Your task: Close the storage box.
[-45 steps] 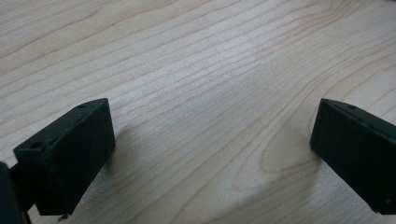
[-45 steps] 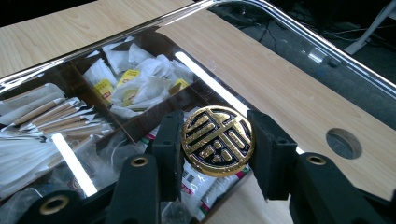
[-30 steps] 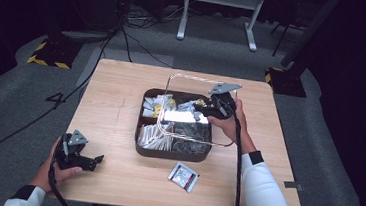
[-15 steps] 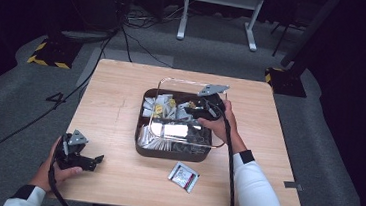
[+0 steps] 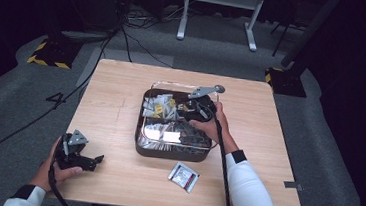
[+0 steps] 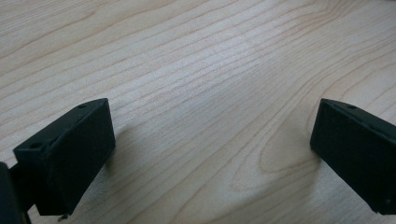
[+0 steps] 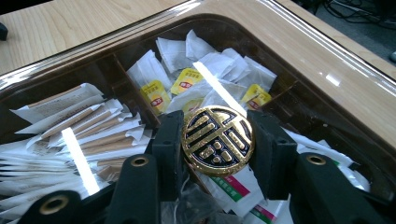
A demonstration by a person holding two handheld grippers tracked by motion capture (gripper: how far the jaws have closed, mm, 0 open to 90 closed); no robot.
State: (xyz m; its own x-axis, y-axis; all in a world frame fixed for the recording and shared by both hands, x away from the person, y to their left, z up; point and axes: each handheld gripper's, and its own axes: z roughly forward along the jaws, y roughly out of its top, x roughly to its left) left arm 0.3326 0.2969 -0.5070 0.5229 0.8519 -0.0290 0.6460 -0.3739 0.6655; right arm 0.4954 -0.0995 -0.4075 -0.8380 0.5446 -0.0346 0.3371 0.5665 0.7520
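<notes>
Between my right gripper's two black jaws sits a round gold-and-black medallion knob, clamped from both sides. It belongs to the clear lid over a dark brown compartmented box of white paper sachets and yellow-labelled tea bags at the centre of the pale wooden table. My left gripper rests near the table's near-left corner, jaws wide apart on bare wood. A small foil packet lies just before the box.

High view: overhead, facing 12 o'clock, far off the surface. Left gripper view: close over bare wood. Right gripper view: close over the tray; tray shared with high view.
</notes>
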